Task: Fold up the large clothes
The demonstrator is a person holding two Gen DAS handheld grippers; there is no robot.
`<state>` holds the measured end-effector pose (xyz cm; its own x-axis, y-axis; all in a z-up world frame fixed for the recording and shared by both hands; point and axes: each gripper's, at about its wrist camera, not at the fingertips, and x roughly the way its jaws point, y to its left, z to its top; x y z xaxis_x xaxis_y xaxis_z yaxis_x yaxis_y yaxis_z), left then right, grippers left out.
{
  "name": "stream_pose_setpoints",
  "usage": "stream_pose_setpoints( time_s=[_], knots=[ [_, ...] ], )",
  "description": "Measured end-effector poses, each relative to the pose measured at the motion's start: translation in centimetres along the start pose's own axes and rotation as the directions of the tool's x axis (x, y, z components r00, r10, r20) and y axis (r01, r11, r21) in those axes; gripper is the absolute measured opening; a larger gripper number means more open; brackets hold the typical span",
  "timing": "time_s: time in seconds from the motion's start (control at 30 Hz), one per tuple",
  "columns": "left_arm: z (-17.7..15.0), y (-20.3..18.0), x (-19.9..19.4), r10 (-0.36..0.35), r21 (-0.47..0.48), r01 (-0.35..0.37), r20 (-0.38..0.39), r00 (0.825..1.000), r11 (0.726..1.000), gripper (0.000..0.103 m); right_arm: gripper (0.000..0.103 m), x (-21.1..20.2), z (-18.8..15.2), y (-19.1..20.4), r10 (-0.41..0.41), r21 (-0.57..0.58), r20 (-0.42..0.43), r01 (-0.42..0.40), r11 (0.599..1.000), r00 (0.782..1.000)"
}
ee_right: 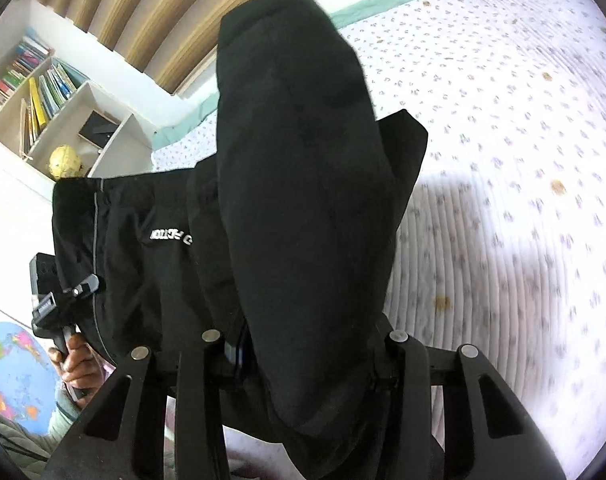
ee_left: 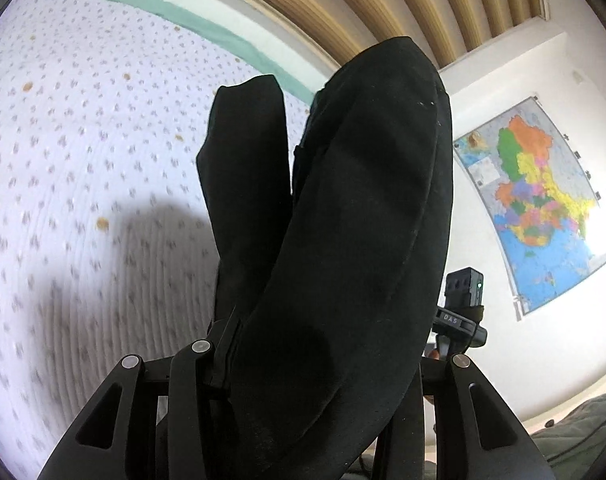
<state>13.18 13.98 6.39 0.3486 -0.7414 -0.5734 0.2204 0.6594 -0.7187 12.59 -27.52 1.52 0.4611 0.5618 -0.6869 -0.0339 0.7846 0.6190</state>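
Black garment (ee_left: pixel 335 216) held up in frame centre over bed (ee_left: pixel 83 160). Left gripper (ee_left: pixel 303 364) and right gripper (ee_right: pixel 303 352) both clamped on cloth. Folding barely begun; laying flat remains.

Black garment (ee_right: pixel 303 208) bunched between closed right gripper (ee_right: pixel 303 364) fingers, draped over them and lifted above patterned white quilt (ee_right: pixel 503 160). White lettering on the cloth at left. Far corner pinched by left gripper (ee_right: pixel 79 288), hand (ee_right: pixel 77 364) below. Bookshelf (ee_right: pixel 43 96) and yellow globe (ee_right: pixel 65 162) behind.
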Motion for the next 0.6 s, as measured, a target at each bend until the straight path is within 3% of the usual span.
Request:
stream_pose_setpoints(
  time_s=[0.13,0.27,0.4,0.47,0.6],
  knots=[
    [-2.7,-0.3,-0.5,-0.016,-0.020,0.015,-0.036,0.999,1.000,0.043,0.048,-1.2,-1.2,2.7,-0.065,-0.022,-0.022,0.065,0.998,0.998],
    [-5.3,2.0,-0.7,-0.035,-0.070,0.028,-0.100,0.994,0.997,0.043,0.048,-2.0,-1.5,2.2,-0.135,-0.016,-0.070,0.134,0.991,0.988],
    [-7.4,8.7,1.8,-0.005,-0.202,-0.025,-0.146,0.989,0.979,0.043,0.048,1.4,-2.3,-1.2,-0.177,0.028,-0.132,0.182,0.983,0.975],
    [-8.4,13.0,2.2,0.029,-0.249,-0.056,-0.113,0.993,0.967,0.043,0.048,3.5,-2.7,-3.7,-0.233,0.031,-0.136,0.239,0.970,0.963],
    [-9.5,19.7,2.5,-0.092,-0.357,0.068,-0.051,0.994,0.932,0.046,0.048,5.2,-2.2,-9.0,-0.231,0.069,-0.106,0.239,0.969,0.967]
  ],
)
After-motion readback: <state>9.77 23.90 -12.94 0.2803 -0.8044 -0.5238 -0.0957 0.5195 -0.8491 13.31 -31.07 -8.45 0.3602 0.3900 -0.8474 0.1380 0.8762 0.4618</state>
